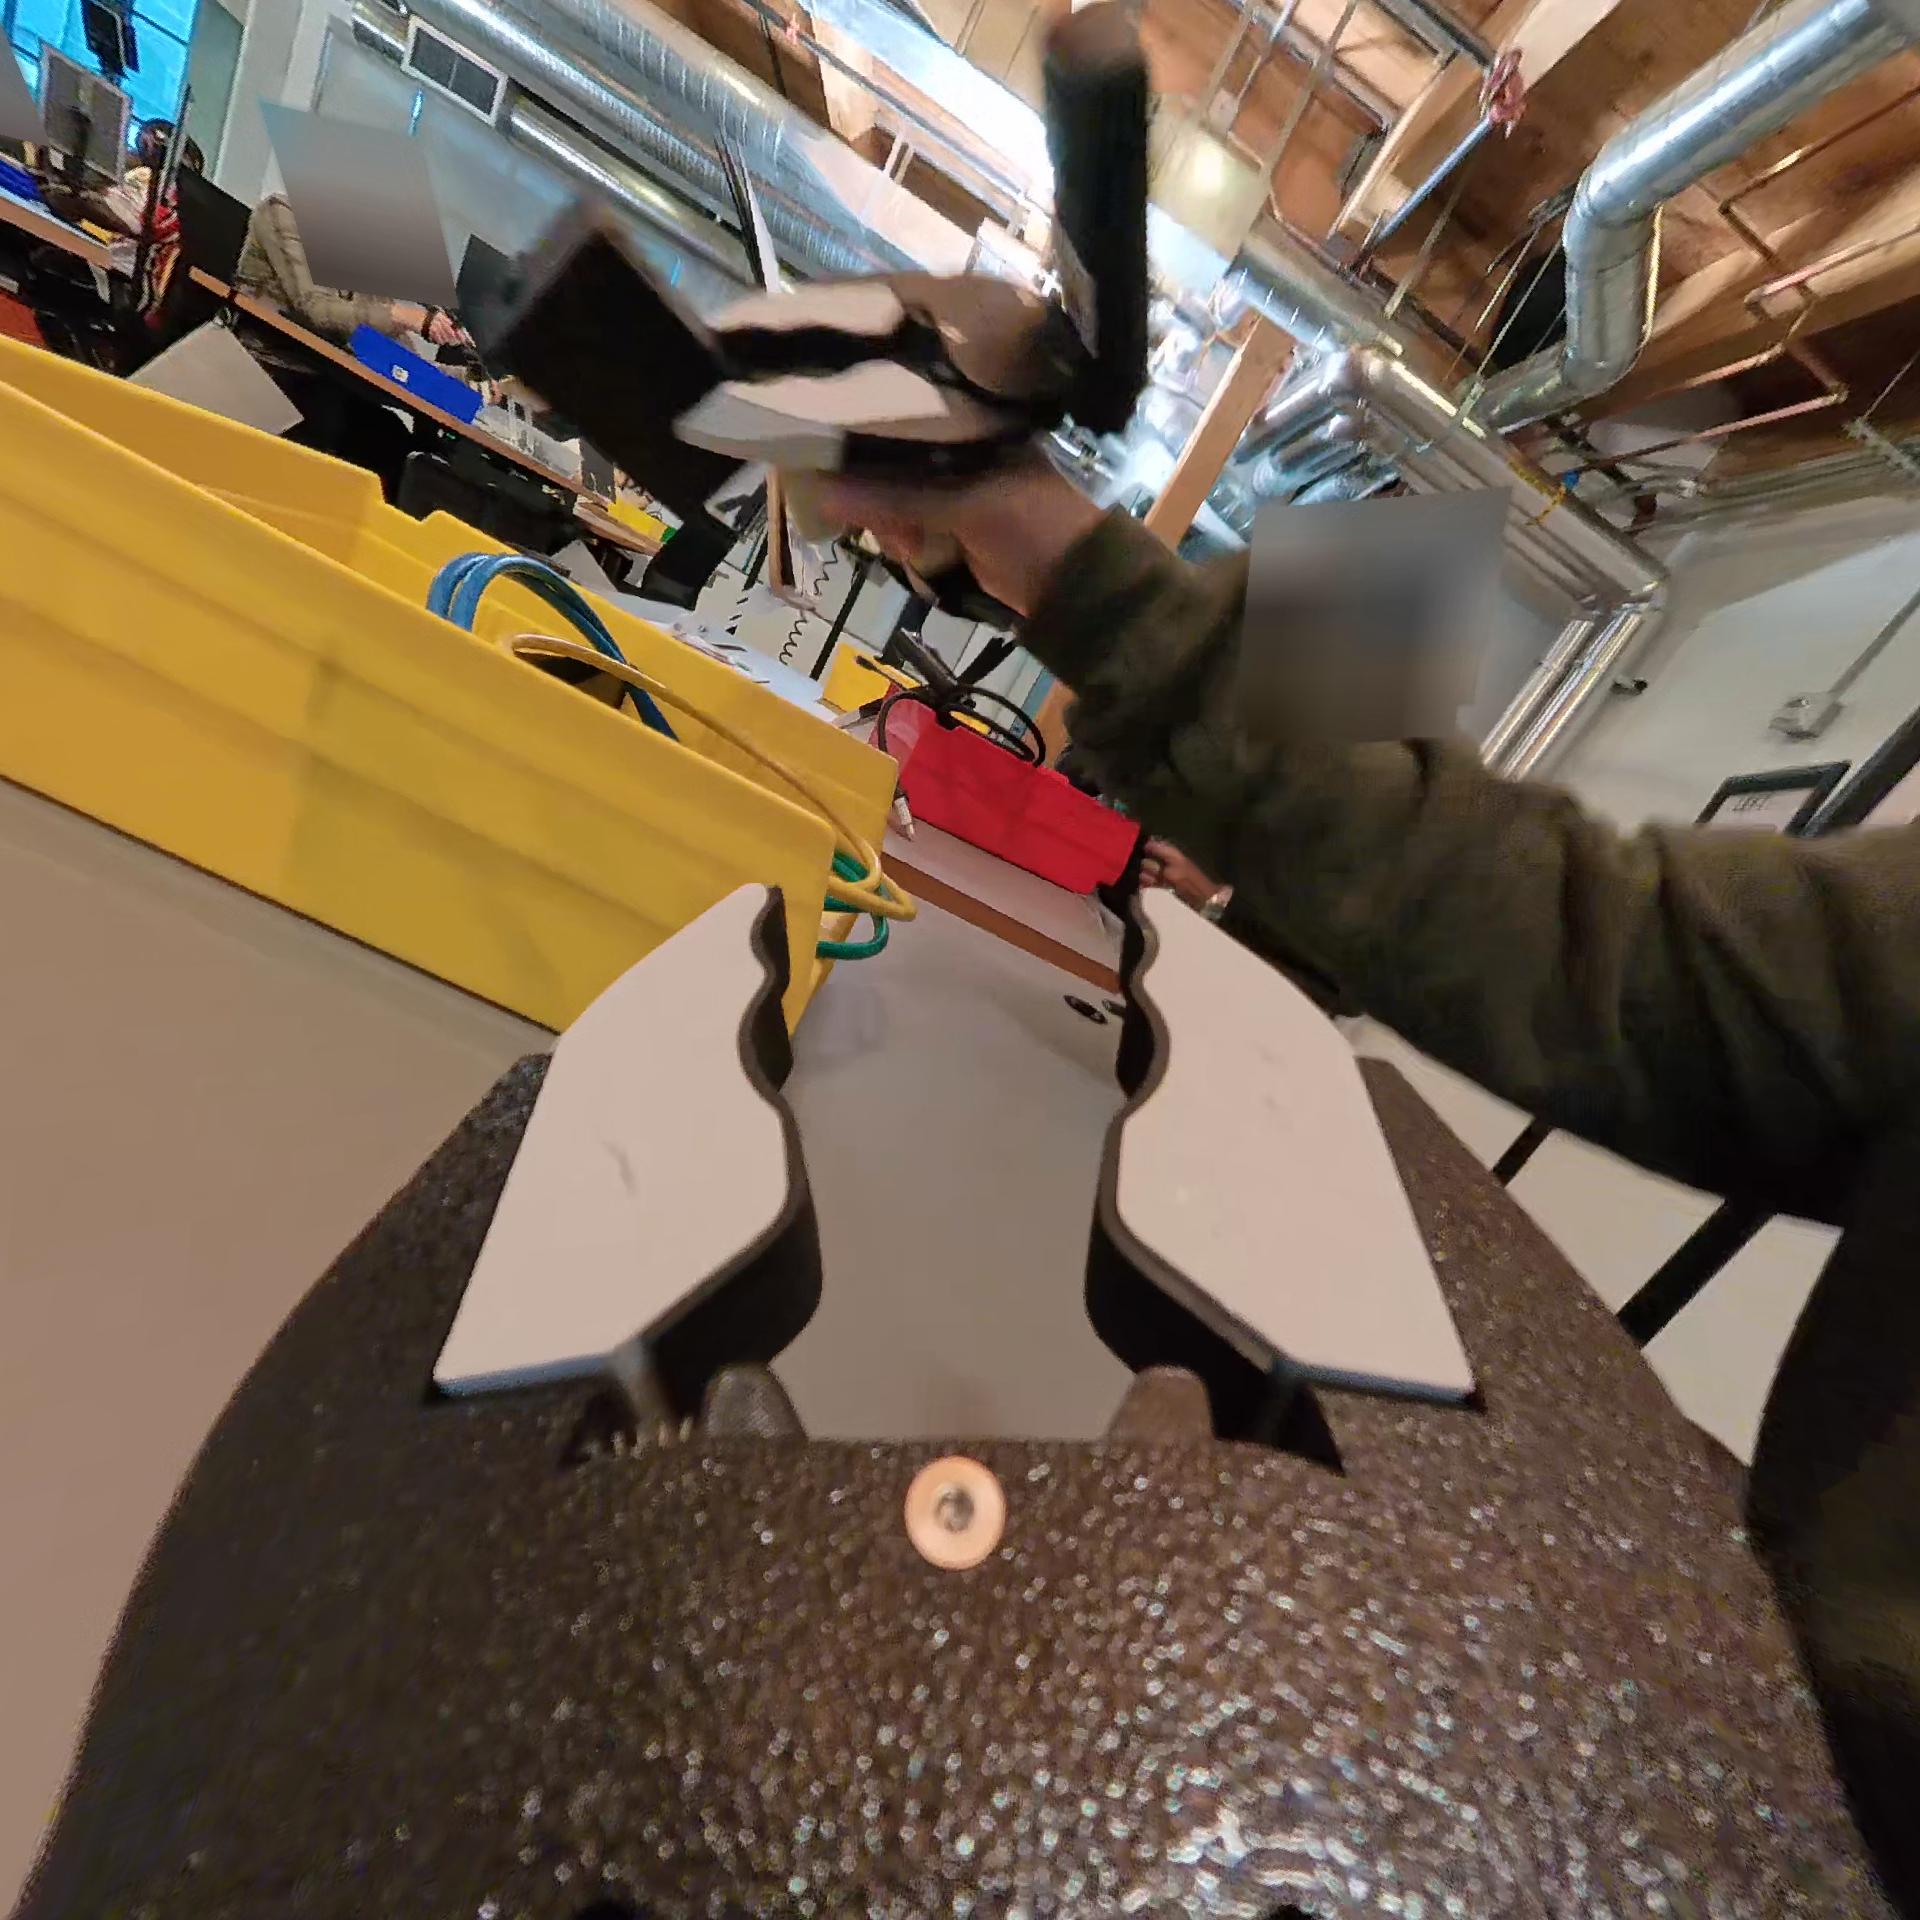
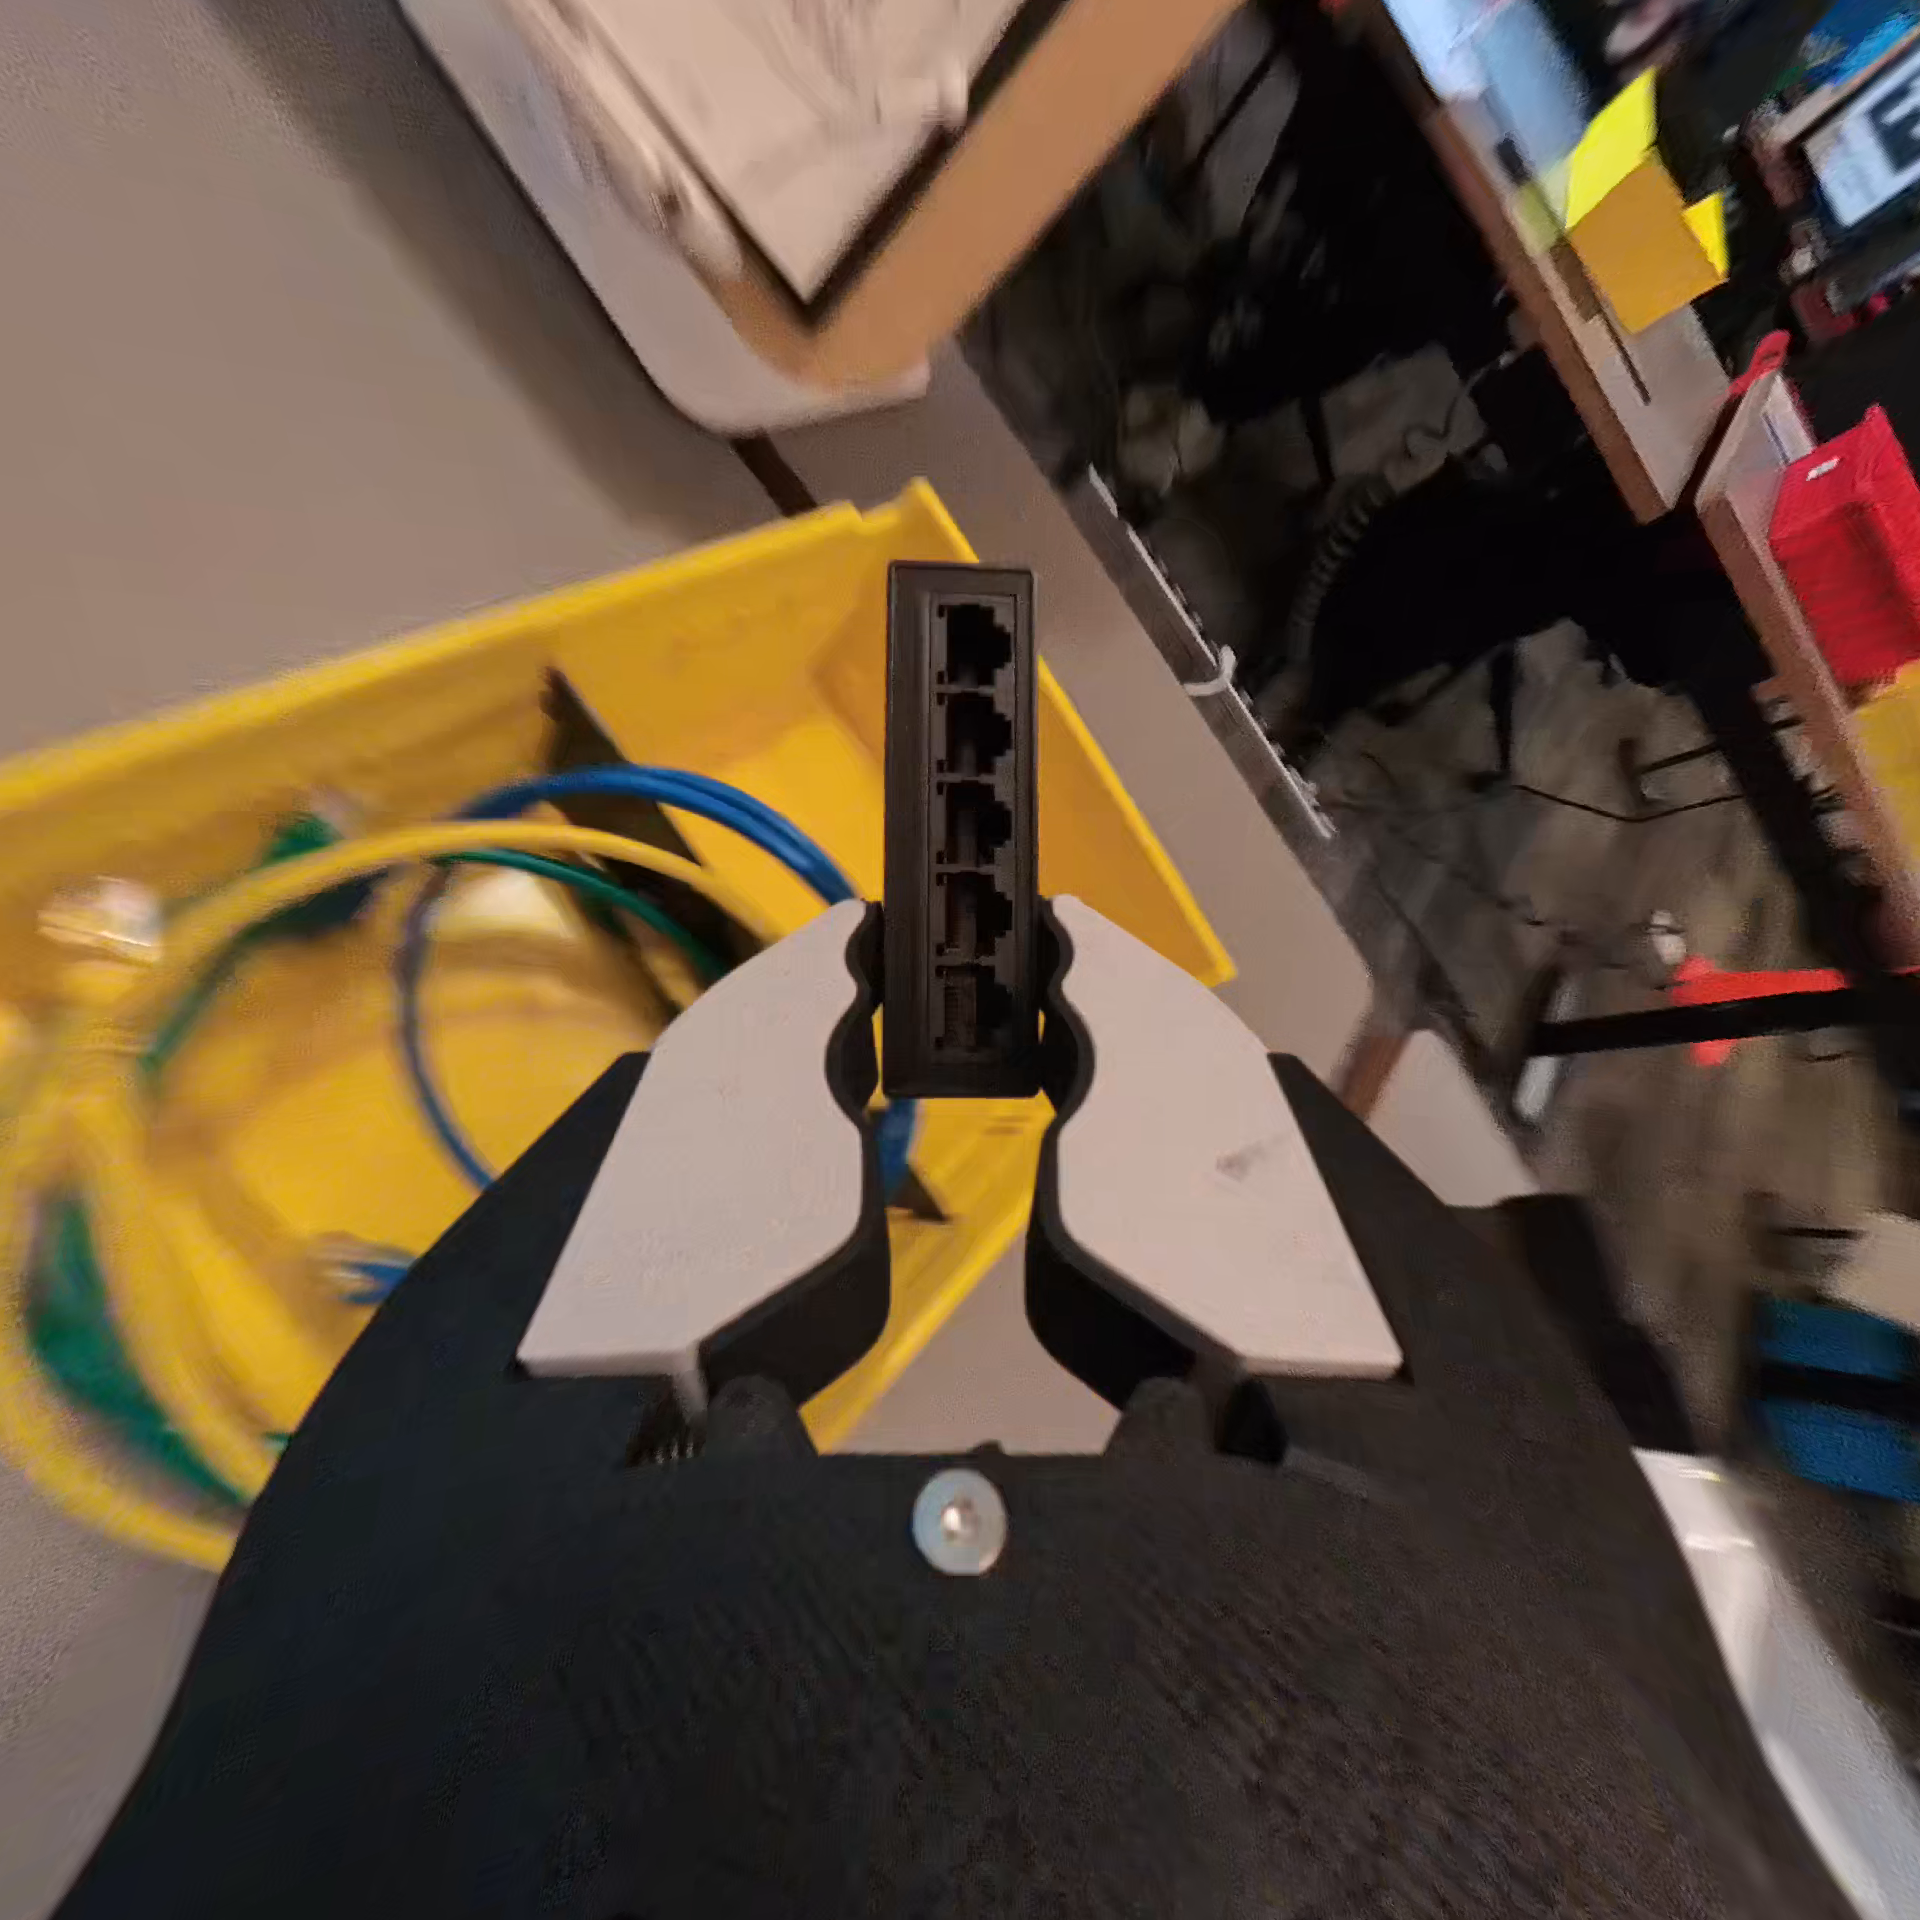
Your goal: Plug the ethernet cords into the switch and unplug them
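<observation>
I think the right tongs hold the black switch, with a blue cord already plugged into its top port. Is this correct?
Not quite: the right tongs do hold the black switch, but all its ports are empty. The right wrist view shows this; the blue cord lies in the yellow bin.

So the right gripper (image 2: 961,1003) with its grey fingers is clamped on the lower end of a slim black plastic network switch (image 2: 961,831), held upright with its column of five empty ports facing the camera. Behind and below it sits a yellow plastic bin (image 2: 727,644) on the grey tabletop (image 2: 260,312). Loose loops of blue cord (image 2: 665,790), yellow cord (image 2: 343,847) and green cord (image 2: 73,1340) lie inside the bin, all pretty blurry.
</observation>
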